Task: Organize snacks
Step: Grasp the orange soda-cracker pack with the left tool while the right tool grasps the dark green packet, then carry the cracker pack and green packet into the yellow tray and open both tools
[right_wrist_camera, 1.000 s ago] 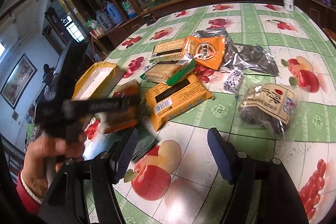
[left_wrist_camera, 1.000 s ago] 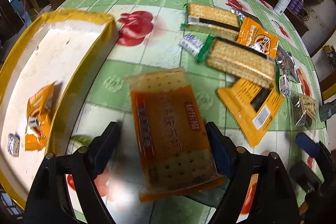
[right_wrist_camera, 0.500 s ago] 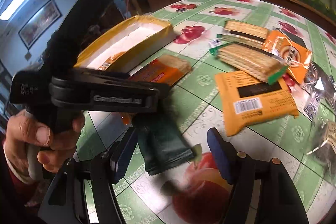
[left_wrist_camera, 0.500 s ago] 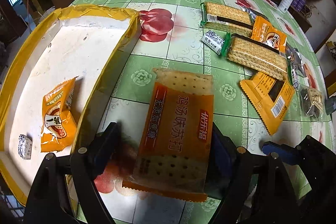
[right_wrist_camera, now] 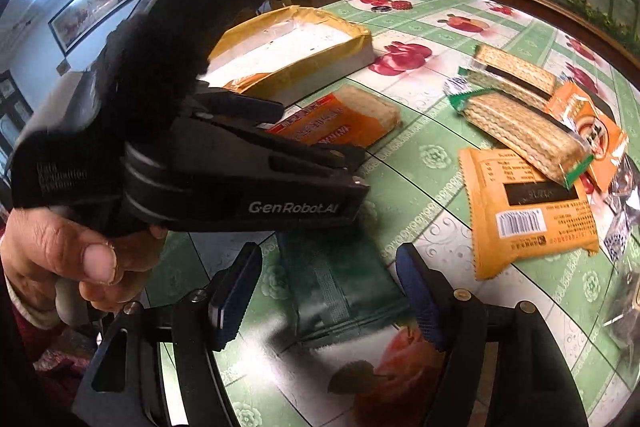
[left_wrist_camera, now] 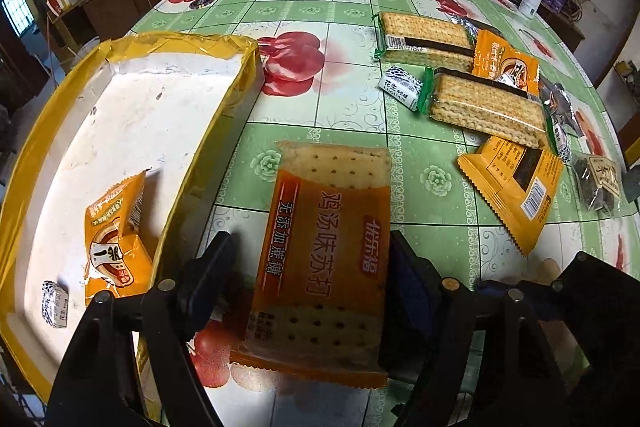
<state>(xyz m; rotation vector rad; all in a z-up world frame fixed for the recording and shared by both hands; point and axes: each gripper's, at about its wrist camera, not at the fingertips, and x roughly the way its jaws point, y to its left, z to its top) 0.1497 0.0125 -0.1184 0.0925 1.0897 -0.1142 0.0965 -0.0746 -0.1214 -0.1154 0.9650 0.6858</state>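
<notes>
Snacks: dark green pkt [right_wrist_camera: 340,291] blurred, part-hidden under left gripper [right_wrist_camera: 256,187].

Two matte black plastic two-finger grippers: left gripper [left_wrist_camera: 308,267] and right gripper [right_wrist_camera: 328,291], with ribbed dark-blue pads [right_wrist_camera: 420,295] and brass-coloured screws. White "GenRobot.AI" lettering on left body. Person's hand [right_wrist_camera: 60,267] with red sleeve, pale cuff.

Fruit-print tablecloth [left_wrist_camera: 344,11], wooden cabinets [left_wrist_camera: 120,3], framed picture [right_wrist_camera: 94,7]
</notes>
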